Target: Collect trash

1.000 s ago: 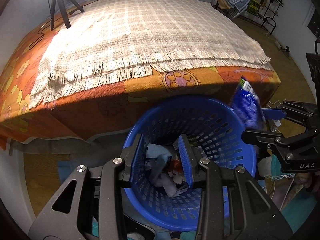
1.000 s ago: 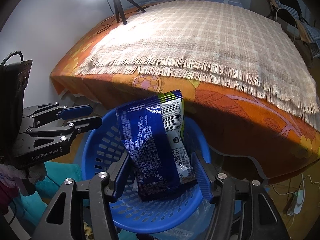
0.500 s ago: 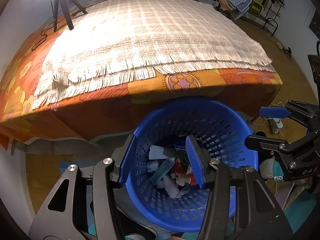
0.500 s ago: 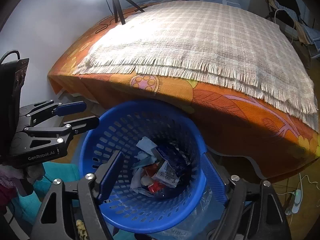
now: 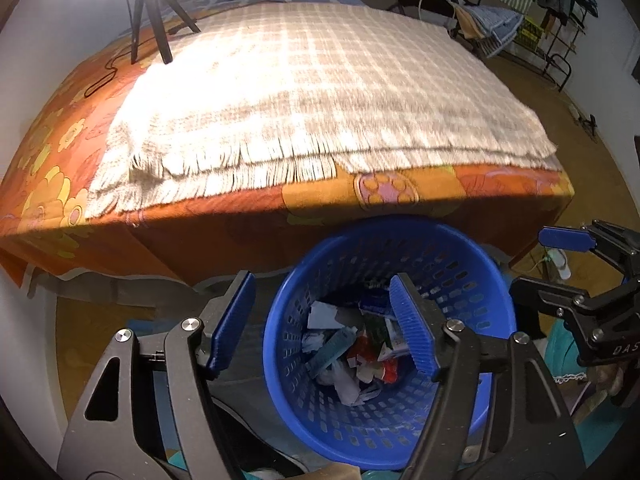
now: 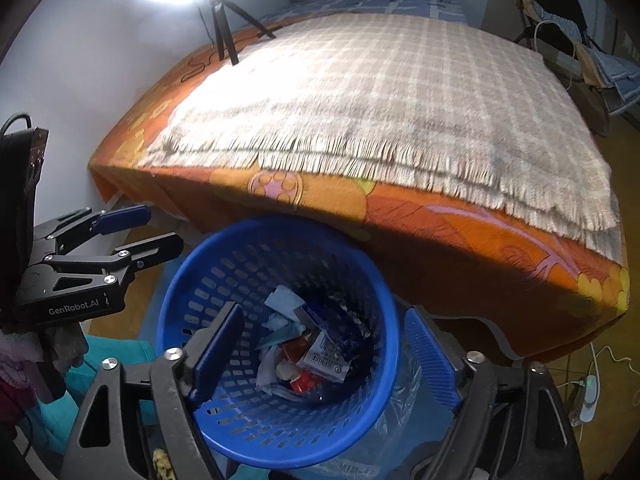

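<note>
1. The right tool [image 6: 324,354] hangs over the blue basket [image 6: 224,264] with its jaws spread wide and nothing between them; a second ago it gripped a blue snack wrapper there.
2. That wrapper [image 6: 334,326] now lies inside the basket, on top of the pile of trash [image 5: 352,354] (crumpled paper, red scraps, a white packet).
3. The left tool [image 5: 322,326] is also wide and empty. A second ago its jaws stood narrower over the basket; now one blue pad sits outside the rim and the other over the trash.
4. The basket stands on the floor, just beside the edge of the bed [image 5: 192,248].
5. The checked blanket [image 5: 320,92] on the bed shows no litter in either view; a tripod [image 5: 154,16] stands at its far corner.
6. My judgement: this drop is done, and both tools are free for the next piece, if any is left out of view.
</note>
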A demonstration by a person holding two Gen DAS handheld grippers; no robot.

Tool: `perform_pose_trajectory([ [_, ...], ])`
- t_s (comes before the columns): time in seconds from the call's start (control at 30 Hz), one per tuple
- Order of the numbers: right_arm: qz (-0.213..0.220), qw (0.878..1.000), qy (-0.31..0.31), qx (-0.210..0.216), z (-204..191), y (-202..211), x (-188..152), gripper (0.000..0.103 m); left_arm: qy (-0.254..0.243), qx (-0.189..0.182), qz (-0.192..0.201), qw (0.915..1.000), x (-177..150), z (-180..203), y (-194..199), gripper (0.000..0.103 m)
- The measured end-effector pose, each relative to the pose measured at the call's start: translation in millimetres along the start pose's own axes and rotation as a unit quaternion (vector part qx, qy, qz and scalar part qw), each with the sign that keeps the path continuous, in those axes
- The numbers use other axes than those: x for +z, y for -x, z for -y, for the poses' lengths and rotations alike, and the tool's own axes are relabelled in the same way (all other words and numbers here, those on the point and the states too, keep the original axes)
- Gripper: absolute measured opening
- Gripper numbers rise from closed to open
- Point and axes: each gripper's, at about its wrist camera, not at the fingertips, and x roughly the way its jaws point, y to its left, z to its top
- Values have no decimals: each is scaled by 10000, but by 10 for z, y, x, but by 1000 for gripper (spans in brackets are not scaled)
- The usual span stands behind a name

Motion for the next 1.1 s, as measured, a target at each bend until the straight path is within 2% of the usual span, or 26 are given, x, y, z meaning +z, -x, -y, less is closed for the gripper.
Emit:
perform_pose_trajectory([
  [0.07,130,9999,-29,-21,5,56,17,100,18,-6,114,9999,31,8,62,72],
  [0.43,556,9980,-190,-246,55,297,96,101,193,-64,652,9977,205,36,378,72],
  [0.7,1063,9929,-309,-426,75,565,200,103,347,-144,1096,9933,366,53,652,72],
  [0.73,1109,9924,-317,-437,79,590,214,103,355,-139,1160,9925,389,60,689,74],
  [0.8,1274,9901,-373,-462,96,685,246,103,373,-125,1302,9907,425,76,766,86],
  [0.87,1391,9884,-449,-422,118,757,269,103,376,-79,1485,9882,463,105,865,91],
  [1.1,1765,9815,-633,-378,166,1004,371,103,226,58,1954,9804,558,255,1133,99],
])
